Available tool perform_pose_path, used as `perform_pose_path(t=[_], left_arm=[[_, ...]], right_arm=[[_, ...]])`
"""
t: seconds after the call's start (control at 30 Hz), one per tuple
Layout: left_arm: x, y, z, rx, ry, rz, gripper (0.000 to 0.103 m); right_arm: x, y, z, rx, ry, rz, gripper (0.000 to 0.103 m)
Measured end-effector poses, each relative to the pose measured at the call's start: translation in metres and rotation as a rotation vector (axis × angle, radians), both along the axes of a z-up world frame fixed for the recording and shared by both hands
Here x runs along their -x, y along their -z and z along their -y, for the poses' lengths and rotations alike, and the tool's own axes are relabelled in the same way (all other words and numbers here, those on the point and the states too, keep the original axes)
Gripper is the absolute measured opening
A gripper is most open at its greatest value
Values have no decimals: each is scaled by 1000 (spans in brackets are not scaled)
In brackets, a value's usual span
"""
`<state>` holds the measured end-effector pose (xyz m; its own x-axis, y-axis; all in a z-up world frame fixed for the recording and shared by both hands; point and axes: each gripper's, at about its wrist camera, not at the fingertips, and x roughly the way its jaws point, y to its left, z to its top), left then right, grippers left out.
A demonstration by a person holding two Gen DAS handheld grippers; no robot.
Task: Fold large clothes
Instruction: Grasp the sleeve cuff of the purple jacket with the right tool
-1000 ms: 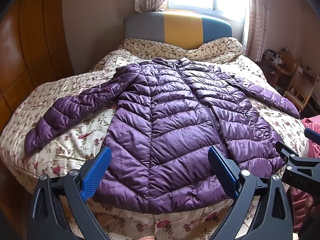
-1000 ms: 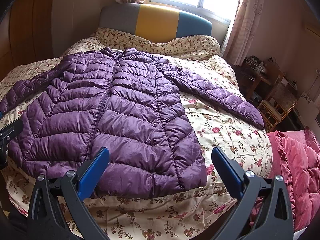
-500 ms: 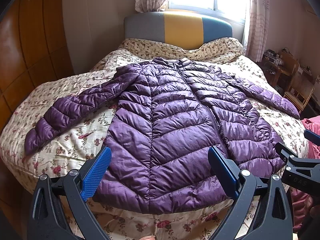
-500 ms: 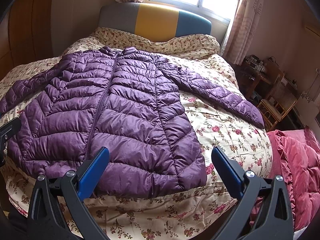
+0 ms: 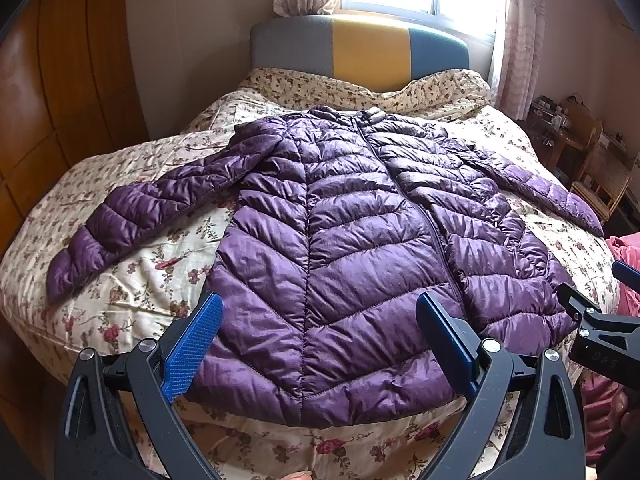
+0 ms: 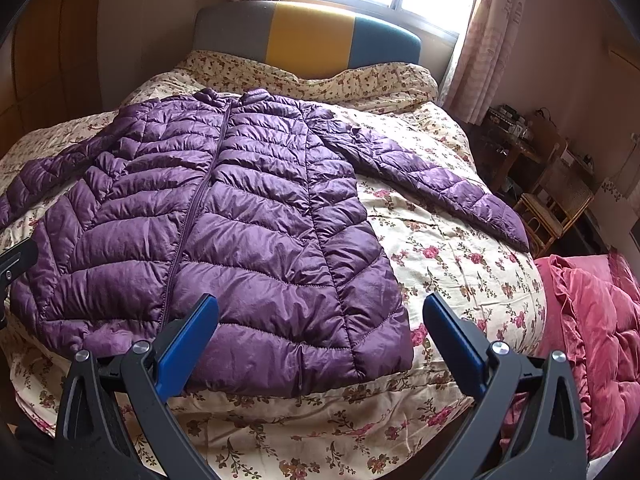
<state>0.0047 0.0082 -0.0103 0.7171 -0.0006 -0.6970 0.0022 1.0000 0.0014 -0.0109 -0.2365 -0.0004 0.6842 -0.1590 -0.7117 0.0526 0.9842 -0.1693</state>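
Note:
A purple quilted puffer jacket (image 5: 352, 248) lies flat, front up and zipped, on the floral bedspread (image 5: 152, 264), sleeves spread out to both sides. It also shows in the right wrist view (image 6: 240, 240). My left gripper (image 5: 318, 340) is open and empty, held above the jacket's hem on the left half. My right gripper (image 6: 320, 340) is open and empty, above the hem near the jacket's right corner. The right gripper also shows at the right edge of the left wrist view (image 5: 600, 320).
The bed has a grey, yellow and blue headboard (image 5: 360, 48) under a window. A wooden wardrobe (image 5: 48, 100) stands at the left. A pink quilt (image 6: 592, 340) lies at the bed's right side, with wooden chairs (image 6: 560, 200) behind it.
Both grippers have barely shifted; the right one has edged slightly forward over the hem. The jacket has not moved.

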Motion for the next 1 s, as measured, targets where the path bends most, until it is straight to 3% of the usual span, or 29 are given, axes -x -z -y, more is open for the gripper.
perform_pose_path(t=[0.2, 0.37, 0.5, 0.7, 0.83, 1.0], left_arm=[[-8, 6, -3, 3, 12, -20, 96], [-39, 11, -13, 119, 71, -58, 100], [-83, 14, -16, 97, 81, -66, 100], [-145, 25, -20, 65, 65, -84, 100], [-181, 33, -24, 84, 61, -110, 100], [-225, 48, -24, 73, 61, -139, 100]], right_arm=[[-7, 8, 4, 5, 17, -26, 101], [-33, 15, 39, -25, 103, -52, 101], [-70, 24, 103, -87, 227, -83, 99], [-129, 52, 237, -231, 507, -143, 79], [-149, 61, 317, -313, 705, -122, 77], [-165, 64, 385, -368, 867, -110, 77]])
